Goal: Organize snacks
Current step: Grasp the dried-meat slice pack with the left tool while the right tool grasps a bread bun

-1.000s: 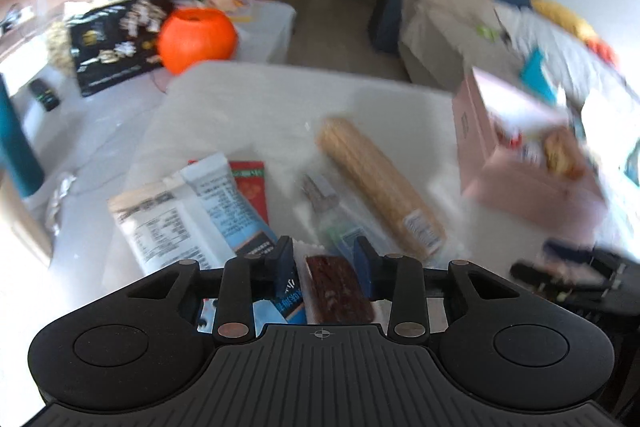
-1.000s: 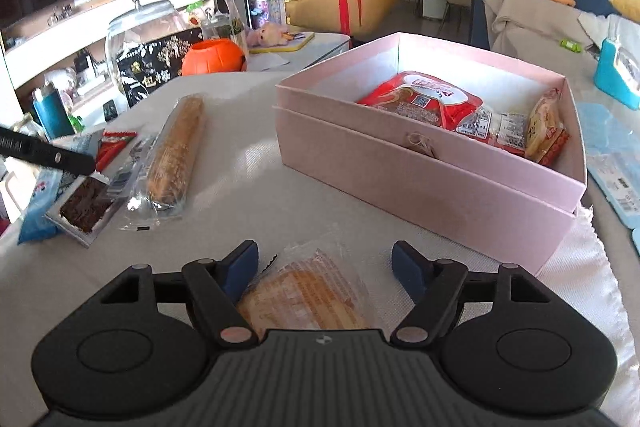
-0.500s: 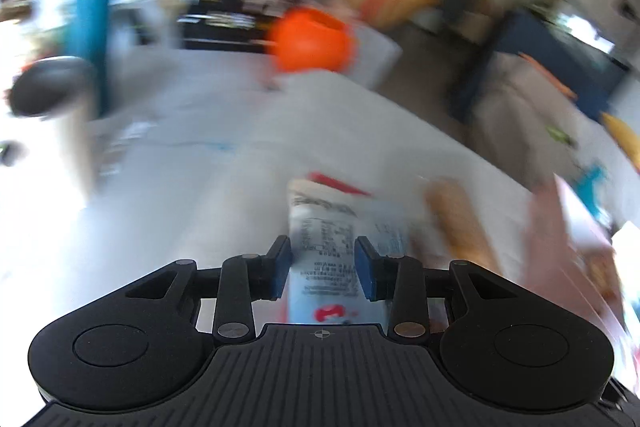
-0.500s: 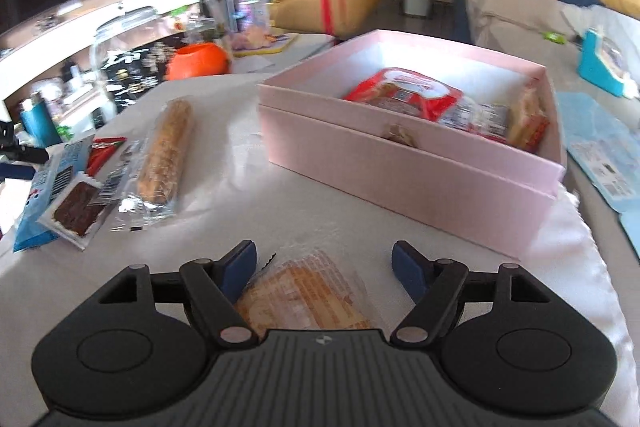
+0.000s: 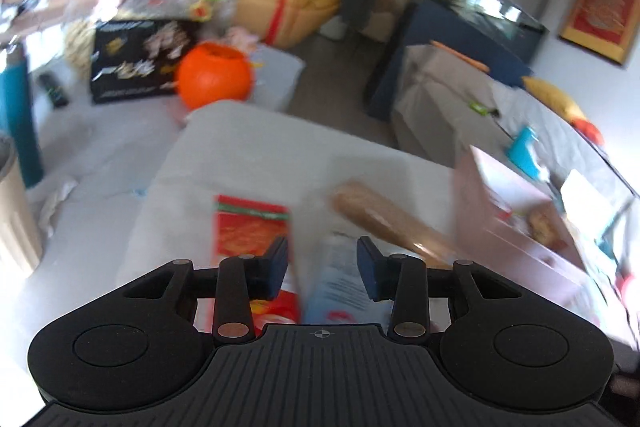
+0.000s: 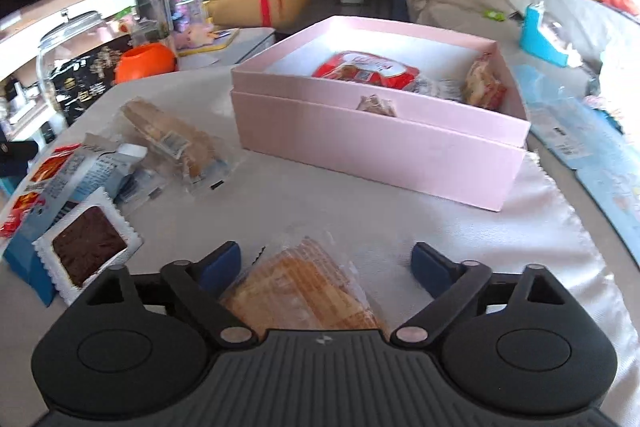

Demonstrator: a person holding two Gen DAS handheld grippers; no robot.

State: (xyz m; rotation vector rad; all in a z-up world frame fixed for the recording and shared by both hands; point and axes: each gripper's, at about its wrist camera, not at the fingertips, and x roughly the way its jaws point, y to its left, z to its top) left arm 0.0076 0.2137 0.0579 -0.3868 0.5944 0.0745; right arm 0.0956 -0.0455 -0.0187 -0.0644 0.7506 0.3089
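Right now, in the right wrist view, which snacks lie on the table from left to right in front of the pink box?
Red packet → brown square snack in a clear wrapper → long biscuit pack → wafer pack between the open right gripper's pads.

An orange pumpkin bucket point(image 5: 214, 75) sits beside a black printed box point(image 5: 132, 67).

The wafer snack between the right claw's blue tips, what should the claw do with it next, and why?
Probably close on it. The right claw is opening wide, and the wafer snack lies on the cloth between its fingertips, with neither pad pressing it. The pink box just ahead already holds snacks and has bare floor, so gripping the wafer looks like the step before lifting it there.
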